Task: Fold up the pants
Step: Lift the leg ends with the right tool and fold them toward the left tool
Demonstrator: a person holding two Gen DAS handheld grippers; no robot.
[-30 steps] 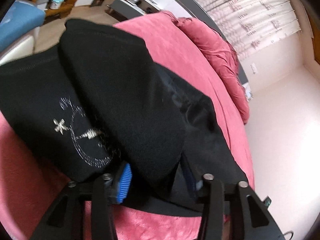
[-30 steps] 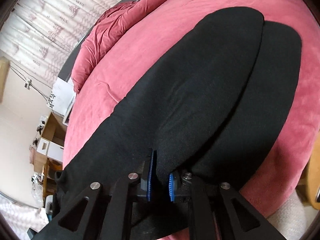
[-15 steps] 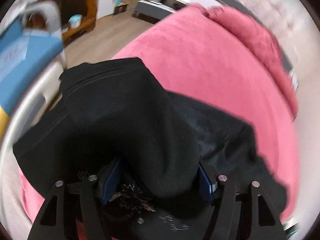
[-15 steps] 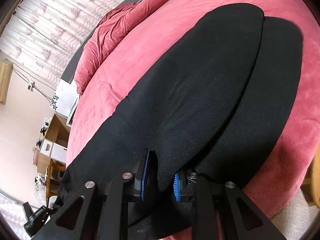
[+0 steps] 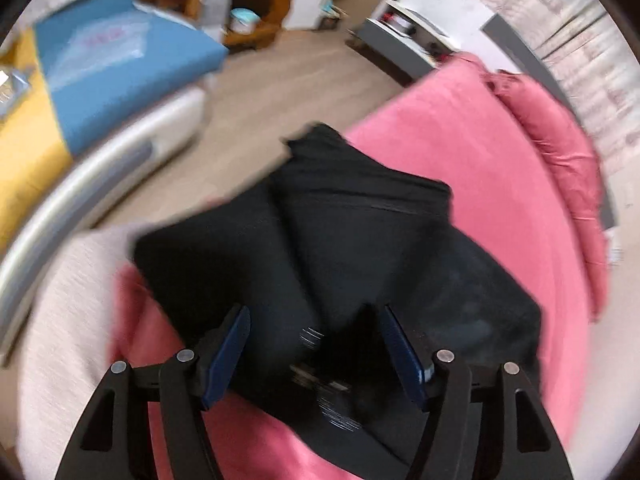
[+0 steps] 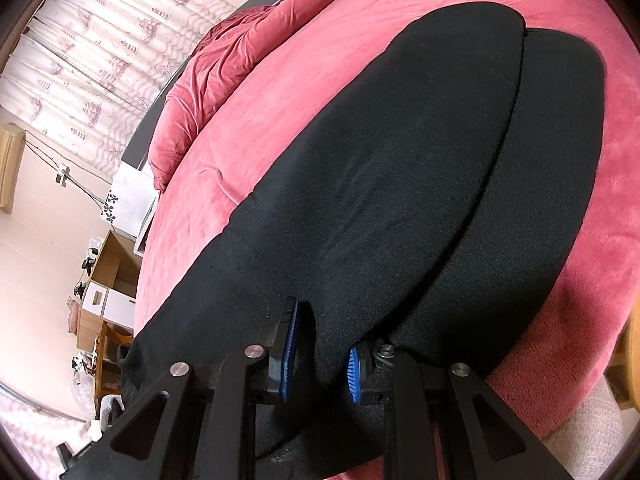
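On the pink bed [image 6: 304,92], black pants [image 6: 400,200] spread out, legs side by side, waist end bunched near the edge. Left gripper [image 5: 316,344] up over that bunched end, jaws just swung wide, pads clear of the cloth, holding nothing, view pretty blurred. Right gripper [image 6: 320,356] down low at the leg end, jaws narrow and just eased a touch, a fold of fabric pinched between the blue pads [image 6: 289,354].
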